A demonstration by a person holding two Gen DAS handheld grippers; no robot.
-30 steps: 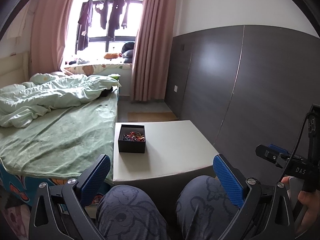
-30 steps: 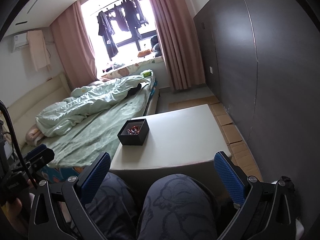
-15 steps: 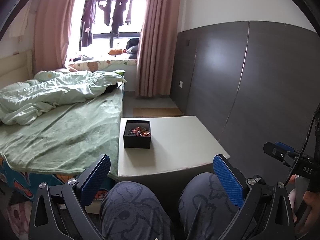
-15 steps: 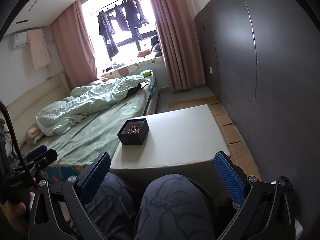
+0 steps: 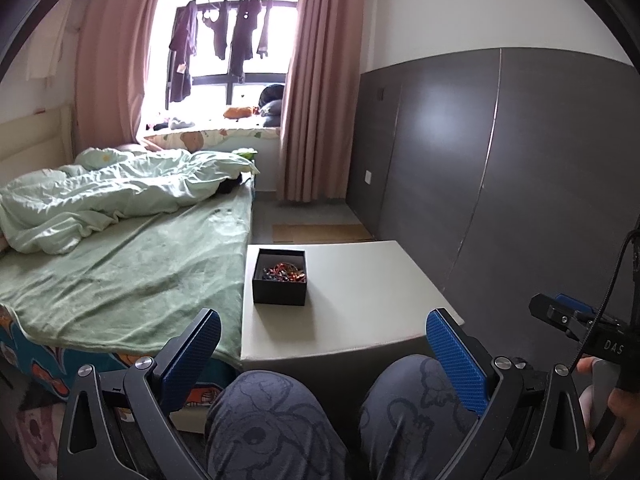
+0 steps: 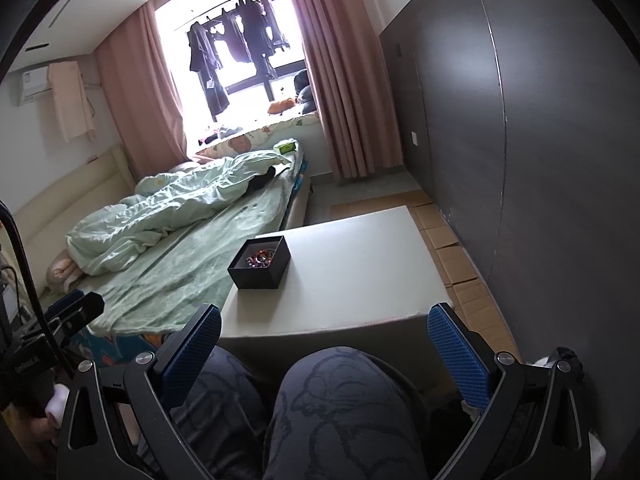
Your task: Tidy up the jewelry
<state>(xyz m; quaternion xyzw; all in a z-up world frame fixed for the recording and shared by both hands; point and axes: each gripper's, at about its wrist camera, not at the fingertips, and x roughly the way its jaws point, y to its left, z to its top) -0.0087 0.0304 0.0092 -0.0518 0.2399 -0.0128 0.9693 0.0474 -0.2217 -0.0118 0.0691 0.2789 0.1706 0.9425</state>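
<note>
The left gripper stands with its blue-padded fingers spread wide and nothing between them, held low above the person's knees in dark patterned trousers. The right gripper is likewise released and empty, over the same lap. In the left wrist view the right-hand tool shows at the far right edge, held by a hand.

Over the last second the left wrist view has swung and risen a little: the small black square cardboard box now sits nearer the centre of its picture and looks larger, so the left gripper seems to have turned toward it. The right wrist view has barely shifted, and the box itself has not moved on the table.

That box stands open-topped on the low white square table, at the table's left edge, just beside the bed with the green sheet. Inside lies a tangled heap of red and dark beaded jewelry; single pieces are too small to tell apart. No jewelry shows on the bare tabletop.

For the task, this fits either end: jewelry gathered in the box with both tools drawn back, or a jumbled boxful awaiting sorting. The heap looks loose and likely to snag, so picking one piece would probably drag others along.
</note>
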